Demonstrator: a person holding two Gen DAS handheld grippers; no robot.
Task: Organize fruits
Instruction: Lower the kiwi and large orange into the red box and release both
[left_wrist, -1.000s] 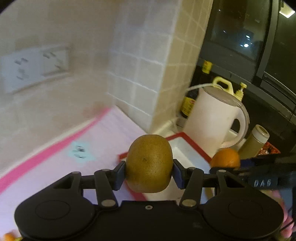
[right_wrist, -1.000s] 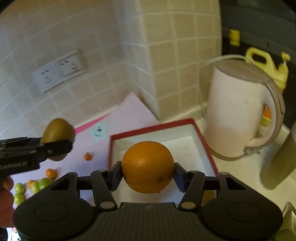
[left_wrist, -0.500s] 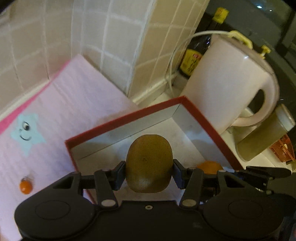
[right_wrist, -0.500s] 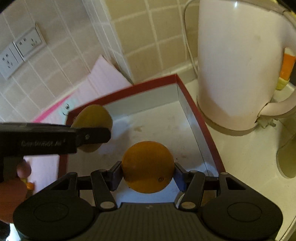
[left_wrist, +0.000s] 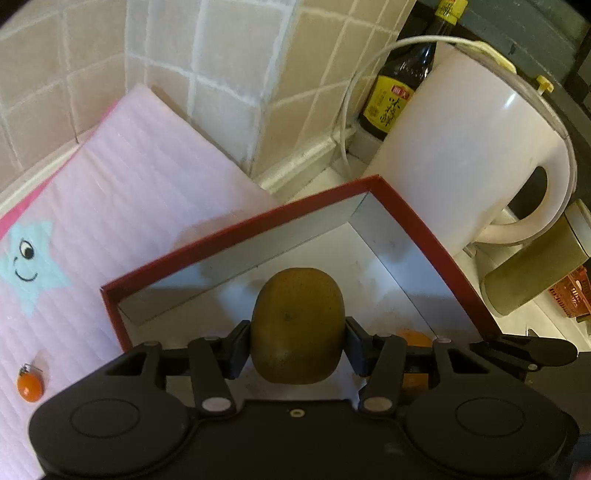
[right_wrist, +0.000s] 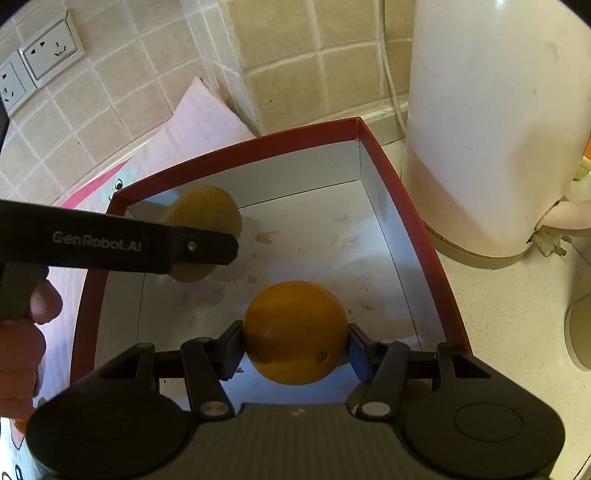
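Note:
My left gripper (left_wrist: 297, 343) is shut on a brown kiwi (left_wrist: 297, 325) and holds it over the red-rimmed box (left_wrist: 236, 230) with a white floor. My right gripper (right_wrist: 295, 341) is shut on an orange (right_wrist: 295, 332) and holds it low inside the same box (right_wrist: 388, 162), near its front right. In the right wrist view the left gripper's finger (right_wrist: 147, 245) crosses from the left with the kiwi (right_wrist: 207, 218) behind it. In the left wrist view the orange (left_wrist: 413, 338) shows partly behind my left gripper.
A white electric kettle (left_wrist: 461, 147) stands right of the box, a dark sauce bottle (left_wrist: 399, 85) behind it, a khaki flask (left_wrist: 528, 273) further right. A pink mat (left_wrist: 110, 192) with a small orange fruit (left_wrist: 28, 386) lies left. Tiled walls with sockets (right_wrist: 48, 48) stand behind.
Both grippers have moved forward and down over the box with their fruits held. The box now fills more of both views.

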